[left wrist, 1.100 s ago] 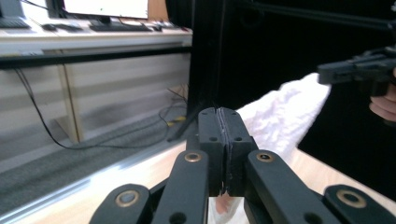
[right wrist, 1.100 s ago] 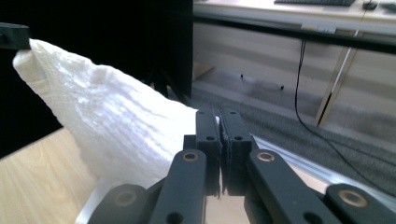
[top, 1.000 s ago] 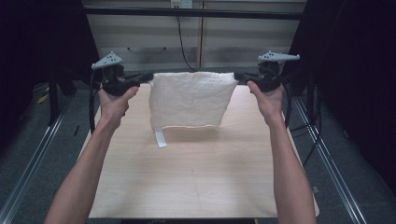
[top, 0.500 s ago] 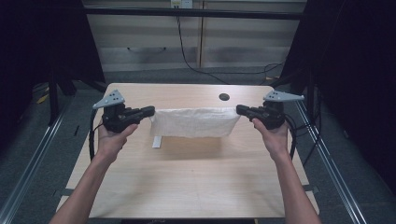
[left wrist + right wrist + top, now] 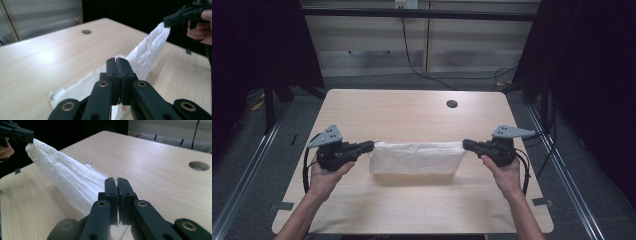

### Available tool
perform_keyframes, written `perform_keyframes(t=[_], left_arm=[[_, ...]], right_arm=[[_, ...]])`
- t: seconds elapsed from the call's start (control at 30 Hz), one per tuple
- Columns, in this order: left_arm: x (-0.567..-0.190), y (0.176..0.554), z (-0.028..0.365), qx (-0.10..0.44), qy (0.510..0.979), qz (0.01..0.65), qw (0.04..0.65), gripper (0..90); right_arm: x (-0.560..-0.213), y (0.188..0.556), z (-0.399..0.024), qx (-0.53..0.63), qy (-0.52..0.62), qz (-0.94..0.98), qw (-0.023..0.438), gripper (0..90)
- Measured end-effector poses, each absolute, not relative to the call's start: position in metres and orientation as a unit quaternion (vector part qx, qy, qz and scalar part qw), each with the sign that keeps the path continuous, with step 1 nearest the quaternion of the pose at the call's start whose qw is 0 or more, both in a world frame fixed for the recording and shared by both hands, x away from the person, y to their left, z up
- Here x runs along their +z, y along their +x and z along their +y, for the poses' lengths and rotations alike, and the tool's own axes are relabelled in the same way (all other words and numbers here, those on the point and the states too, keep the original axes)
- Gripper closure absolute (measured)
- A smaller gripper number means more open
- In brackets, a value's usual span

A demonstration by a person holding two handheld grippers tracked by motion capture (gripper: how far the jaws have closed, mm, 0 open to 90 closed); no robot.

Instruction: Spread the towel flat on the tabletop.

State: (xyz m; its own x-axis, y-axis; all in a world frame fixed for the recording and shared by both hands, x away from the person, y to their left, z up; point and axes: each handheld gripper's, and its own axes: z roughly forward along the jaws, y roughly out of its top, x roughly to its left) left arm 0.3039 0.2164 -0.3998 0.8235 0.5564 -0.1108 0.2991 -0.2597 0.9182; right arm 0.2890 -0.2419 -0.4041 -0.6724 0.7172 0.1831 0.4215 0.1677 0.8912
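Two hands level, fingers [image 5: 367, 146] pinching towel [image 5: 414, 157]

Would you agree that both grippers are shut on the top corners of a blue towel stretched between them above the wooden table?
Not quite: the towel is white, not blue, as the high view shows. The rest stands: the left gripper and the right gripper are each shut on a top corner, with the towel stretched between them above the wooden table.

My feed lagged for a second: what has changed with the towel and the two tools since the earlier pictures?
Both tools, left and right, came down and toward the person, lowering the white towel from hanging high to low over the table, its lower part now on the wood. Unchanged: each tool stays shut on a top corner, towel stretched between them.
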Motion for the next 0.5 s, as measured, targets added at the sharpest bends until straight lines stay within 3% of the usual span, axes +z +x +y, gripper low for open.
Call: perform_keyframes(t=[0.5], left_arm=[[-0.456, 0.265, 0.231, 0.069, 0.818, 0.283, 0.497, 87.2]], right_arm=[[-0.462, 0.243, -0.226, 0.479, 0.387, 0.783, 0.088, 85.6]])
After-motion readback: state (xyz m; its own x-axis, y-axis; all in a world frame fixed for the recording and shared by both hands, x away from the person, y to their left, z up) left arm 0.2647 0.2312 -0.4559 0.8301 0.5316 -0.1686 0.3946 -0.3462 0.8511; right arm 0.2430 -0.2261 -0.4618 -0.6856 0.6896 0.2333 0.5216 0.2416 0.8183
